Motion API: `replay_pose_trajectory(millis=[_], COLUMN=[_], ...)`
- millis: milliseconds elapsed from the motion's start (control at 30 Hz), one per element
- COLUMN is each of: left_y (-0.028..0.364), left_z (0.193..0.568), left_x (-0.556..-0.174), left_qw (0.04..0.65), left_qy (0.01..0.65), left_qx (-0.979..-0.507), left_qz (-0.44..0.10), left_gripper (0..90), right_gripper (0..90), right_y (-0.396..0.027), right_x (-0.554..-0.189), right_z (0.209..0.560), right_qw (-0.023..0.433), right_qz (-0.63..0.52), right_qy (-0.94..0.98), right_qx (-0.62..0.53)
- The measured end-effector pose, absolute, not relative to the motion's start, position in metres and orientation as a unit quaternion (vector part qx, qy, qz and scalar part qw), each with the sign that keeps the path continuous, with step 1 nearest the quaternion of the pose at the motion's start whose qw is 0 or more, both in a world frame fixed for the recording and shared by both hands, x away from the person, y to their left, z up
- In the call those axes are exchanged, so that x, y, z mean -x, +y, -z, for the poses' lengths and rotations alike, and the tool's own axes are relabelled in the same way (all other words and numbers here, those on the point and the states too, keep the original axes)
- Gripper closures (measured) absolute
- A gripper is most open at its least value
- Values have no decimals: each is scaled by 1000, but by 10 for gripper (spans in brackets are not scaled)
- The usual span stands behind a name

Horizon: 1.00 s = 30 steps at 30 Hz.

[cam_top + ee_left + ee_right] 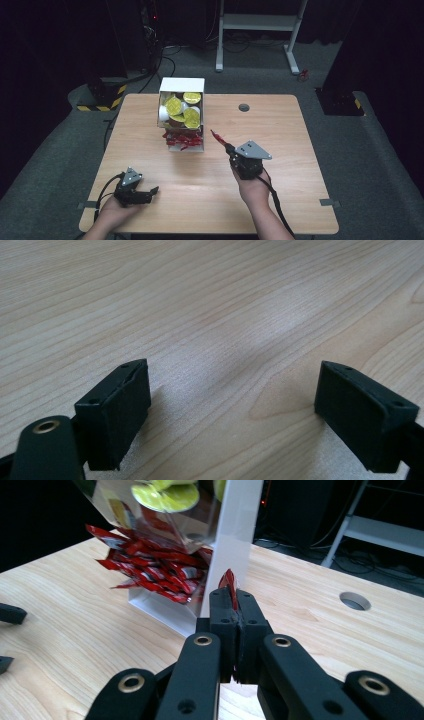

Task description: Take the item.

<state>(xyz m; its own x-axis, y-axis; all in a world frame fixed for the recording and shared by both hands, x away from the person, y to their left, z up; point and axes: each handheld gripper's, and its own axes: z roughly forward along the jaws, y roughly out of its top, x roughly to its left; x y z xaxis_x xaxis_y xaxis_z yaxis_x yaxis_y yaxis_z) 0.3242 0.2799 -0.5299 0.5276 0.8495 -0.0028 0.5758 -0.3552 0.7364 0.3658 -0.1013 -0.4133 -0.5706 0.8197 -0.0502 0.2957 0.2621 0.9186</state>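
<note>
My right gripper (229,147) is shut on a red sachet (218,136), held above the table just right of a white box (176,85). In the right gripper view the sachet (230,586) stands pinched edge-on between the closed jaws of that gripper (234,605). The box has a clear front bin holding several red sachets (182,140) (150,565), and above them several yellow-lidded cups (180,111) (165,495). My left gripper (152,192) rests open near the table's front left corner; its pads (120,410) stand wide apart over bare wood.
A round cable hole (244,107) (355,601) sits in the wooden table (280,195) at the back right. Beyond the table are a white desk frame (260,25) and dark equipment with yellow-black striped feet (105,97).
</note>
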Motion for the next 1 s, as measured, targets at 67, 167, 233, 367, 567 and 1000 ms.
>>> replay_pose_trajectory(millis=[67, 167, 233, 367, 567, 1000], left_y=[281, 281, 281, 281, 280, 281], left_z=[530, 530, 530, 530, 530, 530], left_x=[-325, -325, -325, -325, -324, -324], left_qw=[350, 350, 350, 350, 351, 350], left_qy=[441, 441, 441, 441, 443, 440], left_qx=[-802, -802, -802, -802, -801, -803], left_qz=[-199, -200, -199, -199, -196, -198], left_gripper=[151, 150, 151, 150, 150, 150], right_gripper=[888, 889, 888, 888, 888, 888], right_y=[-106, -110, -112, -119, -130, -156], right_x=[-366, -367, -367, -370, -374, -388], right_z=[417, 419, 421, 424, 427, 434], right_qw=[274, 277, 277, 278, 284, 298], right_qz=[-477, -476, -471, -468, -460, -435], right_qy=[743, 742, 743, 738, 735, 733], right_qx=[-380, -383, -387, -398, -409, -429])
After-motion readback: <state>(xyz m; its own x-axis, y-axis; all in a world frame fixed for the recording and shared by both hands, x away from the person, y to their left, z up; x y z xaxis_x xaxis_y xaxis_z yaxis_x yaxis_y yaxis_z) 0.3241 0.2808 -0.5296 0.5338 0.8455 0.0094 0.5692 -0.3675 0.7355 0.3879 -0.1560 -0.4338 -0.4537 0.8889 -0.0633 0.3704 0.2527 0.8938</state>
